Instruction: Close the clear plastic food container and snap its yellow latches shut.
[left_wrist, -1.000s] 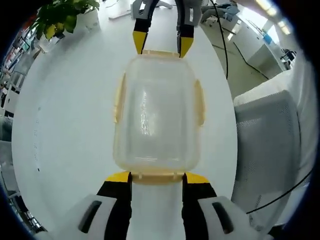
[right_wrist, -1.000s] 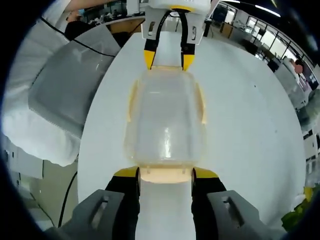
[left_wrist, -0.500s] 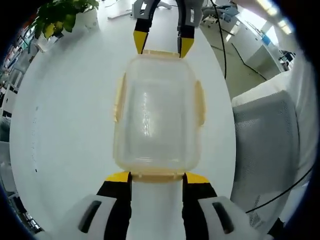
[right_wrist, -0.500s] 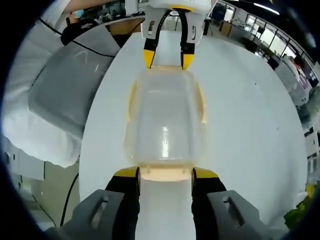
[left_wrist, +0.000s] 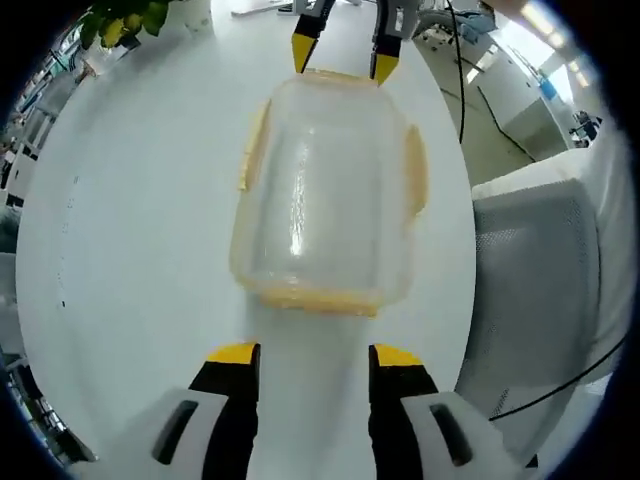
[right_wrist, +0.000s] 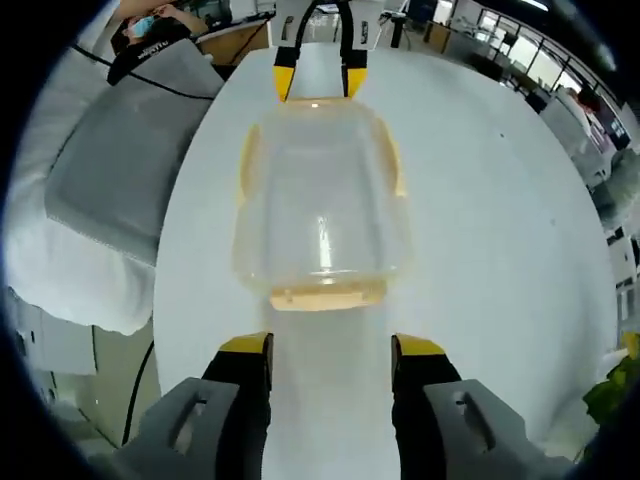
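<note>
- A clear plastic food container (left_wrist: 325, 190) sat with its lid on atop a white round table (left_wrist: 130, 250), its long axis running straight from one gripper toward the other.
- In the left gripper view, the left gripper (left_wrist: 314, 354) stood just short of the container's near short end, jaws set wide with nothing between them and their yellow tips apart from the plastic.
- The right gripper (left_wrist: 346, 58) appeared at the top of that view, its yellow tips at the container's far short end; whether they touched it could not be told.
- In the right gripper view, the right gripper (right_wrist: 331, 345) was likewise spread wide and empty, just beside the near end of the container (right_wrist: 318, 200), with the left gripper (right_wrist: 319, 81) at the far end.
- Yellow latches (left_wrist: 415, 170) lay along both long sides and both short ends (right_wrist: 325, 296) of the container; whether each was snapped down could not be told.
- A grey chair (left_wrist: 530, 290) stood against the table's edge, and a leafy green plant (left_wrist: 120, 20) sat at the table's far side.
- No brand, label or readable writing could be made out on the container.
</note>
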